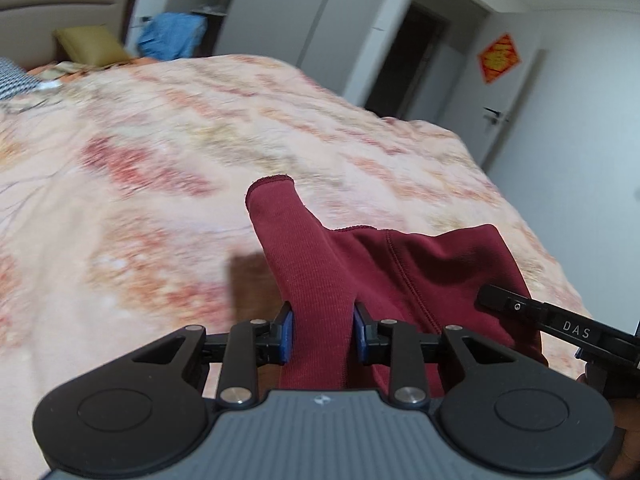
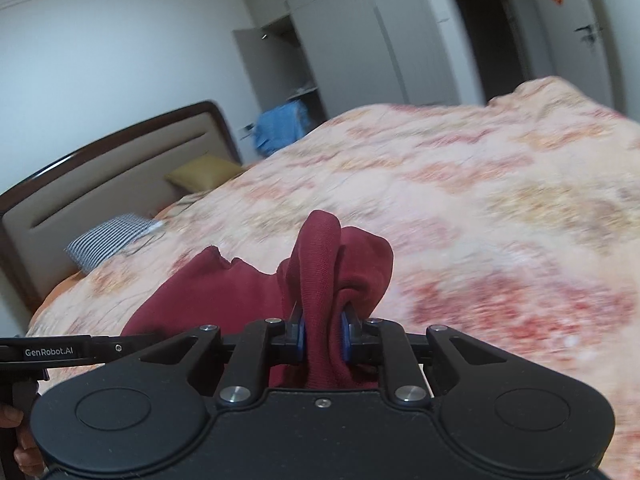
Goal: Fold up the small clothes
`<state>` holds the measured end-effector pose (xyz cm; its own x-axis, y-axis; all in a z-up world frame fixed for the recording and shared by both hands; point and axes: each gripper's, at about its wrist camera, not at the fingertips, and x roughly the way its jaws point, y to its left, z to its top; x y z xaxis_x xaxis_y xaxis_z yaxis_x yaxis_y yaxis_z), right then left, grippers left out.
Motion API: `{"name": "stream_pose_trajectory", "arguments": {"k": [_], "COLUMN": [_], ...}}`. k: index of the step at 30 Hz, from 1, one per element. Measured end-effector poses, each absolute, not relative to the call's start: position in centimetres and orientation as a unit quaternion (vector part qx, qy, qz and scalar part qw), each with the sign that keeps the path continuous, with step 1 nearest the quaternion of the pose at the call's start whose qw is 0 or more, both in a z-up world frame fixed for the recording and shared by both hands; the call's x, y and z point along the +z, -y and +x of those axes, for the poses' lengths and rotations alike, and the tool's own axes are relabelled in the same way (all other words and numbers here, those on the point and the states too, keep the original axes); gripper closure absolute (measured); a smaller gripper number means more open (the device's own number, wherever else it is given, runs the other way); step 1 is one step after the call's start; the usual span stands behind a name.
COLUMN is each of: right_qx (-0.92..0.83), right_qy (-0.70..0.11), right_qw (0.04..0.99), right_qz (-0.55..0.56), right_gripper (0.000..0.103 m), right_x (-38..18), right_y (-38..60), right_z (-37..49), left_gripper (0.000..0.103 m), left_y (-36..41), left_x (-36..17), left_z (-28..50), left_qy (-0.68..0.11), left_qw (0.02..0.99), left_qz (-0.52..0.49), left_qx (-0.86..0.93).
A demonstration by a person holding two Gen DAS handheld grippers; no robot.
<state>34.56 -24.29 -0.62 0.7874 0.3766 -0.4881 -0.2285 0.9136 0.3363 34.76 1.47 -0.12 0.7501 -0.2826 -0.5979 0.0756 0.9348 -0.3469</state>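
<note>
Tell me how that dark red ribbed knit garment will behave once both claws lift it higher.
The dark red ribbed knit garment likely hangs floppy: it already bunches and droops between the claws. Probably light, since narrow pinches carry it. The ribbed fabric should not slip easily.

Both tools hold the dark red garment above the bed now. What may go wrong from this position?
1. The left tool grips only a narrow strip of the red garment; it may slip out.
2. The right tool pinches a bunched lump, so the fold may come out uneven.
</note>
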Motion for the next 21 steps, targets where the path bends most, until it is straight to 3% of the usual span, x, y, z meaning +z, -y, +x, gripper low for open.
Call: {"name": "stream_pose_trajectory", "arguments": {"k": [7,13,15,16,17,21], "right_qx": [0.131,0.108,0.101,0.098,0.096,0.087], "right_qy": [-0.312,-0.325,-0.325,-0.324,-0.323,-0.307], "right_qw": [0.933,0.931,0.931,0.932,0.933,0.94], "right_qz": [0.117,0.125,0.128,0.128,0.126,0.117], "right_gripper": [0.082,0.069,0.063,0.062,0.056,0.036], "right_x": [-3.6,-5.1,-5.1,-5.1,-5.0,-4.0], "right_y": [22.9,24.2,24.4,24.5,24.5,24.6], "right_z": [35.8,35.3,35.3,35.2,35.2,34.5], "left_gripper": [0.068,0.057,0.052,0.044,0.035,0.019], "left_y": [-4.4,-4.4,-4.3,-4.2,-4.1,-4.0], "left_x": [-3.9,-4.3,-4.3,-4.2,-4.0,-3.1], "left_z": [34.6,34.6,34.5,34.4,34.4,33.6], "left_qy": [-0.362,-0.363,-0.363,-0.363,-0.364,-0.356], "left_qw": [0.91,0.91,0.91,0.91,0.91,0.916], "left_qz": [-0.186,-0.189,-0.188,-0.189,-0.188,-0.18], "left_qx": [-0.08,-0.071,-0.07,-0.068,-0.064,-0.051]}}
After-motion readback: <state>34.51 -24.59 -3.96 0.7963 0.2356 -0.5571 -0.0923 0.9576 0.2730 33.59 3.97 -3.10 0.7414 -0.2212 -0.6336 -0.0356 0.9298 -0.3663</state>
